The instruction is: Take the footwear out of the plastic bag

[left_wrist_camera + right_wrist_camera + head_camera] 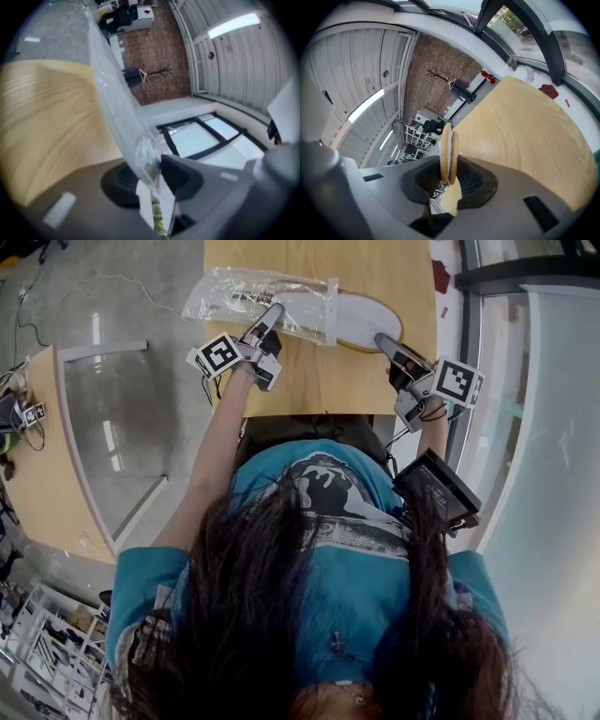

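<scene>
Closest to the head camera is the person's long dark hair over a teal shirt, with a black box at the waist on the right side. Just beyond, both arms reach onto the wooden table [319,381]. The left gripper [273,313] has its jaws drawn in close, pinching a gathered fold of the clear plastic bag [234,294]. Its own view shows the film crumpled between the pads and rising away as a taut sheet. The right gripper [384,339] is likewise nearly closed, clamped on the thin edge of a pair of flat slippers [364,319]. In its view the two tan soles stand edge-on, side by side between the pads. Farther out on the table, the bag lies to the left and the slippers to the right. Their white oval end sticks out of the bag's open mouth, while the other end lies inside the film. By my reading the removal is roughly half done: both grips are set and the footwear is partly out. What is left is to draw the two apart until the slippers clear the mouth entirely.
</scene>
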Demonstrator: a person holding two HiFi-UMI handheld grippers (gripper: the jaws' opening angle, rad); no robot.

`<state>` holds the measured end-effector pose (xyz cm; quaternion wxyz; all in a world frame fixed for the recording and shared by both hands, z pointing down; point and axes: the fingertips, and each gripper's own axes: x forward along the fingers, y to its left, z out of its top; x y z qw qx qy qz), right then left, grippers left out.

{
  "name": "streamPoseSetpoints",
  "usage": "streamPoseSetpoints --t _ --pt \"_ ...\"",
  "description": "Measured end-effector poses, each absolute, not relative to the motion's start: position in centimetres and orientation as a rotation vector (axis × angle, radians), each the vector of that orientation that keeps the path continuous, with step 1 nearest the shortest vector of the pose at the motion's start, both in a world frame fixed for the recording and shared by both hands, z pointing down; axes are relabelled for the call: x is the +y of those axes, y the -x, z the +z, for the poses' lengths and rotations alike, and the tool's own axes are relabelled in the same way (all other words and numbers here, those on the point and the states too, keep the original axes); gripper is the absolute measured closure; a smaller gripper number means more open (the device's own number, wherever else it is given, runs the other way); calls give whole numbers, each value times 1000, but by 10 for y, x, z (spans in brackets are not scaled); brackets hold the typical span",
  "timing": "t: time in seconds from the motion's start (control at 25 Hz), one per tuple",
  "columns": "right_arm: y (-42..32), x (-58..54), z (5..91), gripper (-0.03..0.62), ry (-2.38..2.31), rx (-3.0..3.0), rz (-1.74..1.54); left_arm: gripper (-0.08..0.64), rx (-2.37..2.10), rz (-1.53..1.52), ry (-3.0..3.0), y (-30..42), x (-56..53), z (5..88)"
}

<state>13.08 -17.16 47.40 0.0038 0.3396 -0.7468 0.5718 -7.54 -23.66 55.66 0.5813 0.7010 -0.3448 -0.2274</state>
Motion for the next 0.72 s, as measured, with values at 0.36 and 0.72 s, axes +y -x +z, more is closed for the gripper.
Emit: streamPoseSetpoints --t 0.36,0.72 --pt "-153 -176 462 505 -1171 -2321 1667 551 -1059 -346 -1682 113 -257 588" --pt "-202 -178 447 511 -1408 -2270 1576 560 -1179 -313 -1614 119 -274 604"
